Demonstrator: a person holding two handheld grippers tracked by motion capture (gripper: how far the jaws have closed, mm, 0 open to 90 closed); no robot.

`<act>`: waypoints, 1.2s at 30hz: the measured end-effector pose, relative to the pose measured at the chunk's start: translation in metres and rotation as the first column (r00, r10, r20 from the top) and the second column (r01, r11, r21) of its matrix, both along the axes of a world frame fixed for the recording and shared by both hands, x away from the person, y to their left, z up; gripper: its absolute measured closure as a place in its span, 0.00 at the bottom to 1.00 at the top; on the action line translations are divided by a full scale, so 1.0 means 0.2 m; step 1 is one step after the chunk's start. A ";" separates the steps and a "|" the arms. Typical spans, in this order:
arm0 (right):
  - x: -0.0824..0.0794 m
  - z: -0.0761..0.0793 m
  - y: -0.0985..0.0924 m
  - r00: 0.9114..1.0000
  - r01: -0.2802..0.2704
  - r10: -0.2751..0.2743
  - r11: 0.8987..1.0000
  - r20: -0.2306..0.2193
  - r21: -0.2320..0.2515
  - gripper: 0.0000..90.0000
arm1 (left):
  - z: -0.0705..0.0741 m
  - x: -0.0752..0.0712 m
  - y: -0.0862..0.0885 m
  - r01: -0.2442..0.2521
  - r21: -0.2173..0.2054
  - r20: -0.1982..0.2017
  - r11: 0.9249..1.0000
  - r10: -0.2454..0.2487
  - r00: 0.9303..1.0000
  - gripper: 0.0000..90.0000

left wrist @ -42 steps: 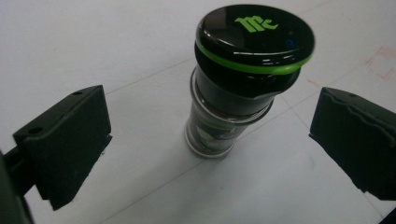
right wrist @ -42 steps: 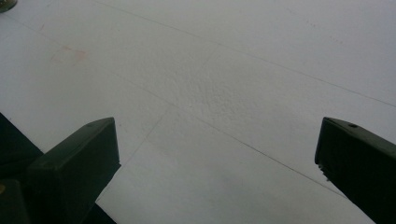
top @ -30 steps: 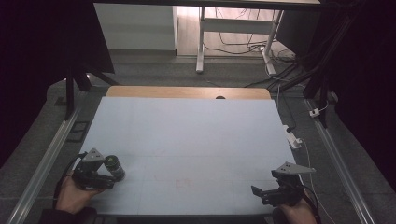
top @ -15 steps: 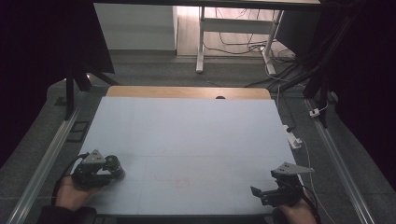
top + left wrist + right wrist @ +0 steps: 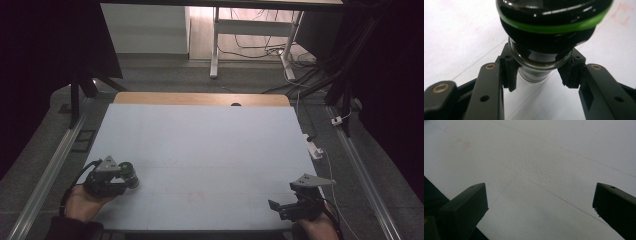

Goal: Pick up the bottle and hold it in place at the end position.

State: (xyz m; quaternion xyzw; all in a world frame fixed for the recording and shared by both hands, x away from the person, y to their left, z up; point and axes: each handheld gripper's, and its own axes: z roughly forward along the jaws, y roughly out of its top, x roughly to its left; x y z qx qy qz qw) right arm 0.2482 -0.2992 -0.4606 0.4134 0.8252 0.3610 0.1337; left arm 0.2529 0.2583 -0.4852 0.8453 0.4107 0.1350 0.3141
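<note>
A small glass jar (image 5: 549, 27) with a black lid and a green ring lies on its side on the pale blue table (image 5: 210, 145). My left gripper (image 5: 540, 72) is shut on the jar's glass body just behind the lid, one pad (image 5: 510, 72) on each side. In the high view the jar (image 5: 128, 172) sticks out to the right of the left gripper (image 5: 120, 179), near the front left of the table. My right gripper (image 5: 280, 209) rests at the front right, open. Between its fingers (image 5: 465, 207) there is only bare table.
A bare wooden strip (image 5: 200, 98) runs along the table's far edge. A white power strip (image 5: 314, 148) with cables lies just off the right edge. Metal rails (image 5: 55, 165) run along both sides. A faint red mark (image 5: 194, 197) is at the front centre.
My left gripper has shifted slightly to the right and turned a little, with the jar in it. The right gripper has stayed where it was.
</note>
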 end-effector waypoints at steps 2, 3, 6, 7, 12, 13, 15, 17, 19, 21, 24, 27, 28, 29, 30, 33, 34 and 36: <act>0.00 0.00 0.00 1.000 0.000 0.000 1.000 -0.001 0.000 0.00 | 0.02 0.02 -0.02 0.001 -0.005 0.007 1.000 -0.001 1.000 0.59; 0.00 0.00 0.00 1.000 0.001 -0.001 1.000 -0.001 0.001 0.00 | 0.03 0.03 -0.03 0.004 -0.010 0.012 1.000 -0.004 1.000 0.59; 0.00 0.00 0.00 1.000 0.004 -0.004 1.000 -0.002 0.005 0.00 | 0.06 0.06 -0.07 0.001 -0.051 -0.012 0.999 -0.001 1.000 0.59; 0.00 0.00 0.00 1.000 0.004 -0.004 1.000 -0.002 0.007 0.00 | 0.07 0.07 -0.08 -0.002 -0.063 -0.018 0.998 0.001 1.000 0.60; 0.00 0.00 -0.01 1.000 0.005 -0.005 1.000 -0.004 0.011 0.00 | 0.14 0.13 -0.17 0.011 -0.083 -0.002 0.996 -0.011 1.000 0.59; 0.00 0.00 -0.01 1.000 0.005 -0.005 1.000 -0.004 0.011 0.00 | 0.14 0.14 -0.19 0.015 -0.088 0.001 0.996 -0.014 1.000 0.59; 0.00 0.00 -0.01 1.000 0.005 -0.005 1.000 -0.003 0.011 0.00 | 0.17 0.17 -0.23 0.022 -0.098 0.006 0.995 -0.021 1.000 0.59; 0.00 0.00 -0.01 1.000 0.004 -0.004 1.000 -0.002 0.014 0.00 | 0.19 0.20 -0.27 0.030 -0.105 0.013 0.994 -0.028 1.000 0.59; 0.01 0.00 -0.01 1.000 0.004 -0.004 1.000 -0.001 0.014 0.00 | 0.21 0.23 -0.32 0.041 -0.113 0.016 0.993 -0.040 0.999 0.59; 0.01 0.00 -0.01 1.000 0.005 -0.005 1.000 -0.001 0.017 0.00 | 0.23 0.27 -0.36 0.048 -0.120 0.021 0.992 -0.046 0.999 0.59; 0.01 0.00 -0.01 1.000 0.003 -0.003 1.000 -0.001 0.018 0.00 | 0.24 0.31 -0.43 0.069 -0.119 0.028 0.991 -0.066 0.997 0.59; 0.01 0.00 -0.01 1.000 -0.003 0.003 1.000 0.001 0.017 0.00 | 0.25 0.36 -0.50 0.083 -0.101 0.031 0.991 -0.080 0.996 0.59; 0.01 0.00 -0.01 1.000 -0.003 0.003 1.000 0.001 0.017 0.00 | 0.24 0.37 -0.51 0.087 -0.100 0.030 0.991 -0.084 0.996 0.59; 0.01 0.00 -0.01 1.000 -0.005 0.005 1.000 0.001 0.016 0.00 | 0.24 0.39 -0.53 0.090 -0.101 0.027 0.991 -0.087 0.996 0.59; 0.01 0.00 -0.01 1.000 -0.005 0.005 1.000 0.001 0.016 0.00 | 0.24 0.40 -0.54 0.090 -0.104 0.025 0.990 -0.088 0.996 0.59; 0.01 0.00 0.00 1.000 -0.009 0.009 1.000 0.000 0.011 0.00 | 0.22 0.45 -0.59 0.098 -0.105 0.024 0.990 -0.096 0.995 0.59; 0.01 0.00 0.00 1.000 -0.009 0.009 1.000 0.000 0.011 0.00 | 0.22 0.46 -0.60 0.101 -0.100 0.024 0.990 -0.099 0.995 0.59; 0.01 0.00 0.00 1.000 -0.012 0.012 1.000 0.002 0.008 0.00 | 0.22 0.49 -0.63 0.103 -0.106 0.024 0.989 -0.101 0.995 0.59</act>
